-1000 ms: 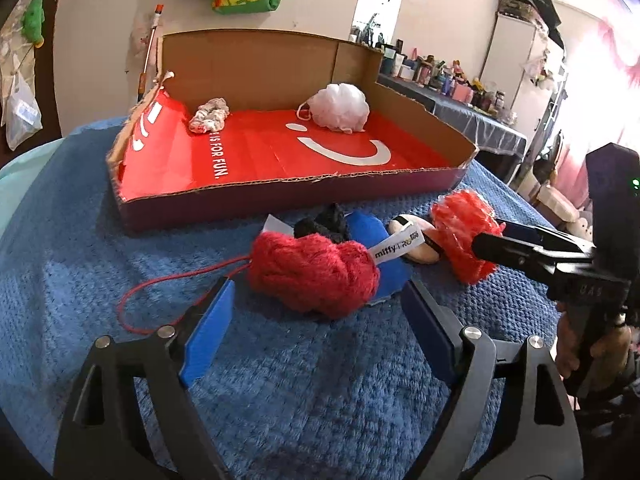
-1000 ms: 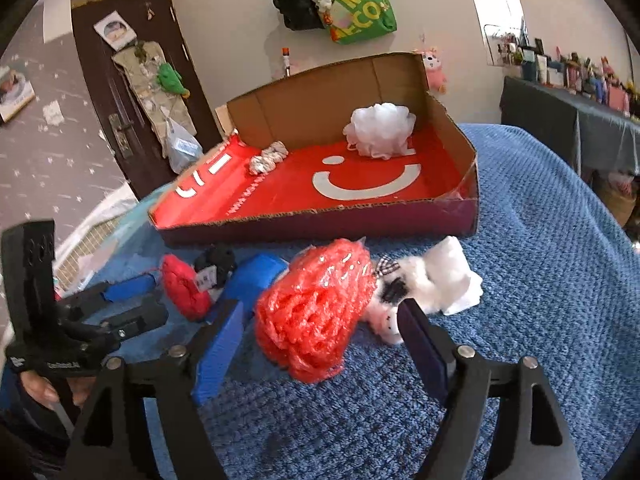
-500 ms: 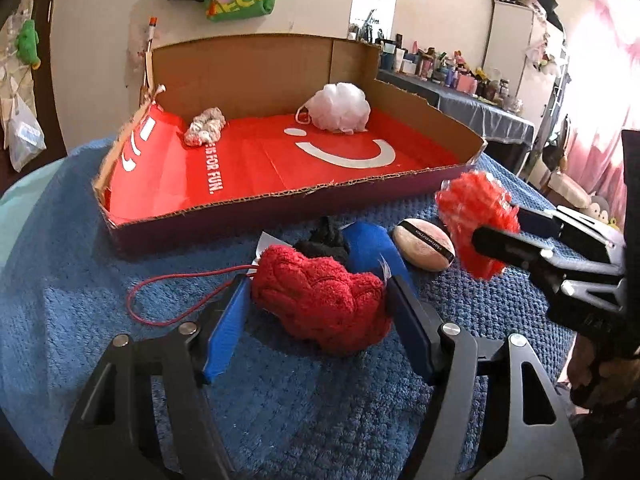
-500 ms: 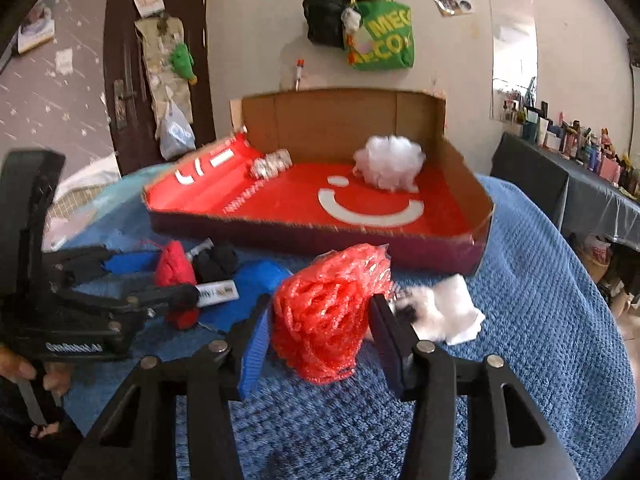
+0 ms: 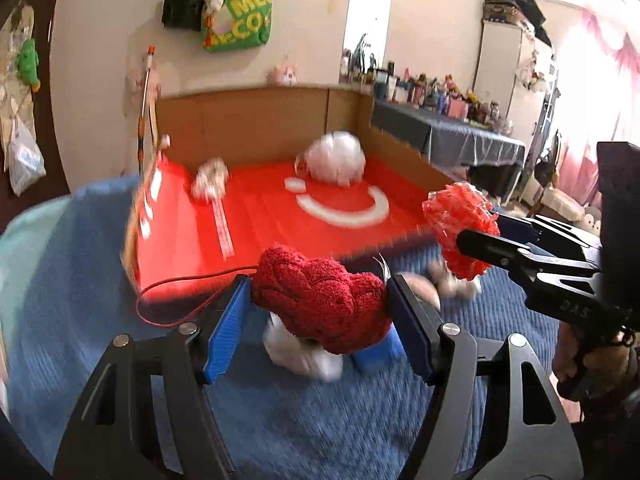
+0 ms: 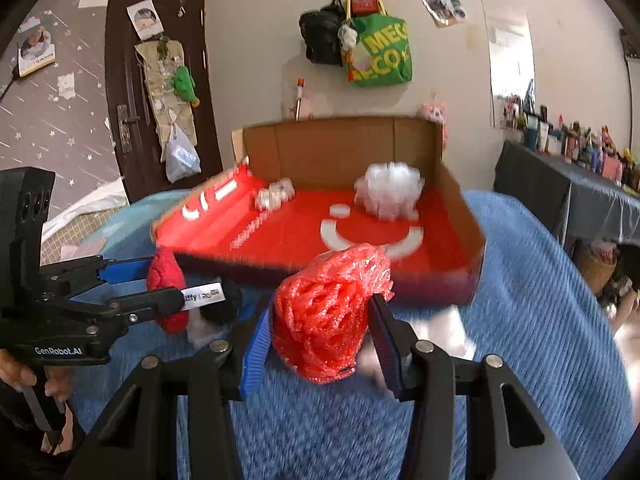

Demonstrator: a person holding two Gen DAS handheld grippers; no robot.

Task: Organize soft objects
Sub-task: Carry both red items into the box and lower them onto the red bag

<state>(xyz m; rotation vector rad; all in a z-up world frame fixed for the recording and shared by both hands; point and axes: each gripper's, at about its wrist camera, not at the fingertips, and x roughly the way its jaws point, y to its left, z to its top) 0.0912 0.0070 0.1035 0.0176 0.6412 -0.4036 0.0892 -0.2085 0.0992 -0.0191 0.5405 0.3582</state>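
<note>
With a white pouf (image 5: pixel 335 157) and a pale scrunchie (image 5: pixel 209 176) already in the red box (image 5: pixel 248 224), the left tongs (image 5: pixel 318 304) grip a red knit bundle (image 5: pixel 320 304) and the right tongs (image 6: pixel 320 320) clamp a red mesh pouf (image 6: pixel 324 312), both off the blue surface (image 6: pixel 540 320), other soft bits left.

A blue knitted blanket (image 6: pixel 540 300) is covering the supporting surface. A shallow cardboard tray with a red floor (image 6: pixel 478 248) is resting directly on it. Near the tray's front wall, a white soft item (image 5: pixel 304 354) and a blue object (image 5: pixel 378 352) are lying on the blanket, both blurred.
</note>
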